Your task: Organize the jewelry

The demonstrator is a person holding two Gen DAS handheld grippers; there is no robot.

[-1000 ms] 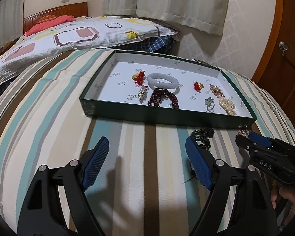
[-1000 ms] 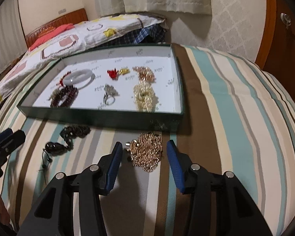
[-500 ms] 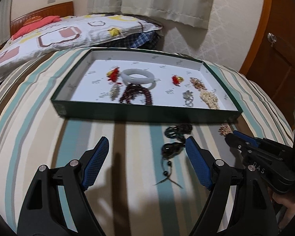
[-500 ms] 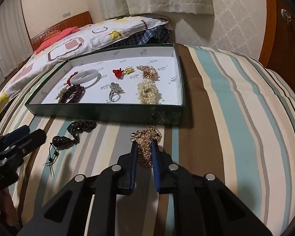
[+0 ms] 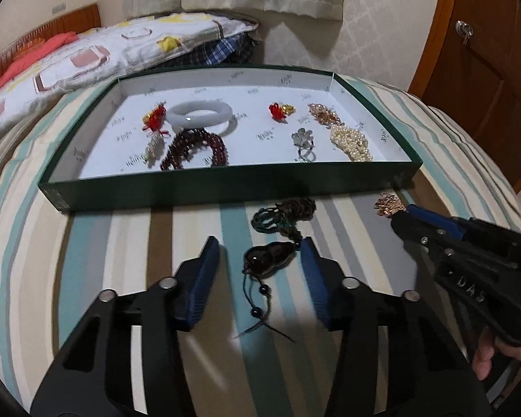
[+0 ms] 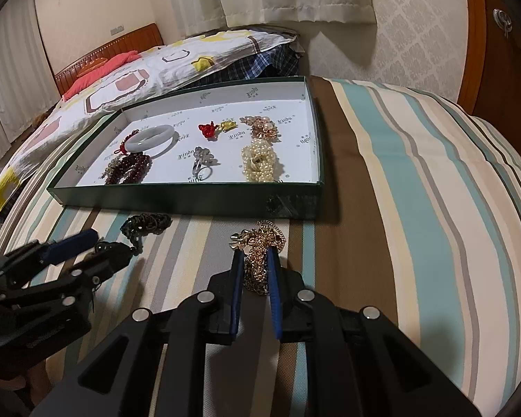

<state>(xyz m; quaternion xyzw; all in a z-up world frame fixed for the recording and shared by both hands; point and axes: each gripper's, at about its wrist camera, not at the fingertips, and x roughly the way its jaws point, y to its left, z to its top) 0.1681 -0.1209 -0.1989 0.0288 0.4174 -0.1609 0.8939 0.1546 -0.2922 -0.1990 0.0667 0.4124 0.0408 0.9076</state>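
A green tray (image 5: 225, 189) with a white floor holds a jade bangle (image 5: 199, 115), a dark red bead bracelet (image 5: 194, 149), a ring, pearls (image 5: 352, 142) and small charms. It also shows in the right wrist view (image 6: 191, 205). On the striped cover in front lies a dark cord necklace (image 5: 283, 213) with a dark pendant (image 5: 269, 259). My left gripper (image 5: 260, 266) is open, its fingers on either side of the pendant. My right gripper (image 6: 255, 266) is shut on a gold chain necklace (image 6: 260, 243), which also shows in the left wrist view (image 5: 387, 205).
The striped bed cover (image 6: 399, 208) curves away to the right. A patterned pillow (image 5: 104, 52) and headboard (image 6: 104, 59) lie beyond the tray. A wooden door (image 5: 486, 69) stands at the right. The left gripper shows in the right wrist view (image 6: 87, 253).
My left gripper moved right and forward and narrowed, so its fingers now stand either side of the dark pendant. My right gripper closed on the gold chain necklace.
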